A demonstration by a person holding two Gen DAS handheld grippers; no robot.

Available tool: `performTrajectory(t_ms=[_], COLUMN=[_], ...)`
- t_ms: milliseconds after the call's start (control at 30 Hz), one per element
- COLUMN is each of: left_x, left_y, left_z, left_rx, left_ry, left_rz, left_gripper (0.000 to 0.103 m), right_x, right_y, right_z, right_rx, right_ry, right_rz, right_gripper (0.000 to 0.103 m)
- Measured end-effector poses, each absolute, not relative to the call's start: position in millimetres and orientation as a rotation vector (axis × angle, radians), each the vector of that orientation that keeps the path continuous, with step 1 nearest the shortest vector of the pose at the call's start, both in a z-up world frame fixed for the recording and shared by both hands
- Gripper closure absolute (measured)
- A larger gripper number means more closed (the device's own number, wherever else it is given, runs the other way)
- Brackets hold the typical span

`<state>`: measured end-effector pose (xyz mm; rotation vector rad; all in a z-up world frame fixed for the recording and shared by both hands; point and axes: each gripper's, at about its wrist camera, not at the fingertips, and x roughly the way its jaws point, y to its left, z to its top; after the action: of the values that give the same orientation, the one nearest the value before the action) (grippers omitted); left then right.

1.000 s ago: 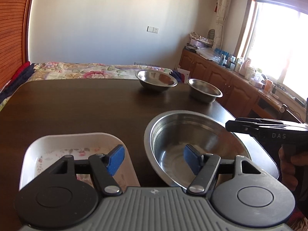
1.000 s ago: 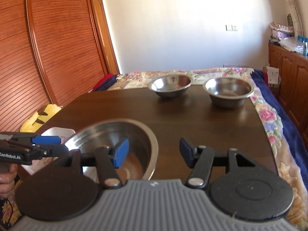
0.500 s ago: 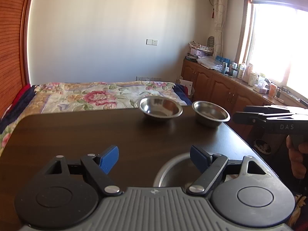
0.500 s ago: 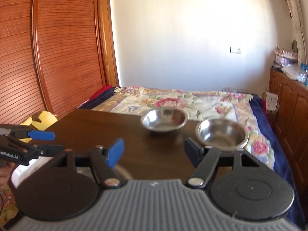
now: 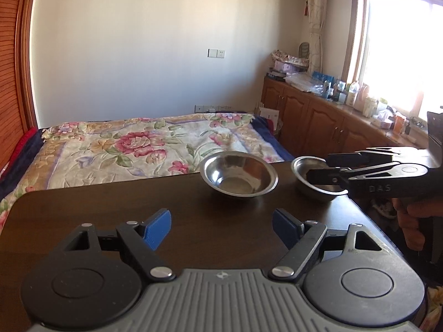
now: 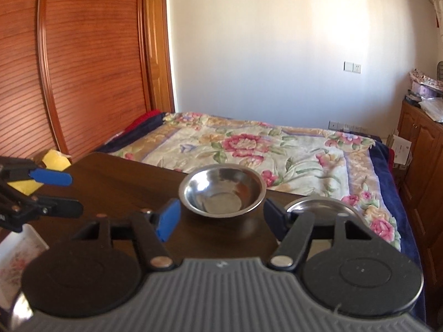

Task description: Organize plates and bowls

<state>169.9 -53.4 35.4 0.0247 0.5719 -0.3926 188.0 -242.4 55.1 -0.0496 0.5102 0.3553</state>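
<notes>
Two small steel bowls stand side by side near the far edge of the dark table (image 5: 110, 207). The left bowl (image 5: 239, 174) (image 6: 221, 189) is in full view. The right bowl (image 5: 313, 178) (image 6: 318, 210) is partly hidden by a gripper finger in both views. My left gripper (image 5: 221, 228) (image 6: 59, 193) hovers over bare table short of the bowls, its jaws closing with nothing between them. My right gripper (image 6: 220, 220) (image 5: 318, 166) is level with the bowls, its jaws also closing on nothing. A white floral plate (image 6: 16, 251) lies at the lower left.
A bed with a floral quilt (image 5: 138, 144) lies just past the table's far edge. Wooden cabinets (image 5: 318, 119) crowded with bottles line the right wall under the window. A slatted wooden wardrobe (image 6: 83, 69) is on the left. A person's hand (image 5: 412, 221) holds the right gripper.
Both grippers have moved forward over the table and a little up. The large steel bowl and the white plate have dropped out of the left wrist view. The two small bowls look nearer.
</notes>
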Motion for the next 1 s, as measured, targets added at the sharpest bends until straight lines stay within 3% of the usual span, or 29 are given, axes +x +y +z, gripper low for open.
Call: performTrajectory(t_ms=[167, 533, 733, 1000], left_x=[190, 238, 266, 288], left_y=[-57, -75, -79, -87], left_z=[28, 13, 1, -9], left_rx=[0.025, 0.047, 0.017, -0.037], left_ry=[0.594, 0.641, 0.685, 0.709], left_rz=[-0.404, -0.416, -0.393, -0.403], left_gripper=[0.032, 0.049, 0.055, 0.056], right_x=[216, 254, 266, 283], right_y=[-241, -231, -228, -229], right_z=[43, 34, 29, 24], right_rx=[-0.071, -0.11, -0.132, -0.129], right_ry=[0.554, 0.604, 0.615, 0.64], right_rz=[0.347, 0.325, 0.306, 0.279], right_gripper=[0.049, 0.055, 0.056, 0.057])
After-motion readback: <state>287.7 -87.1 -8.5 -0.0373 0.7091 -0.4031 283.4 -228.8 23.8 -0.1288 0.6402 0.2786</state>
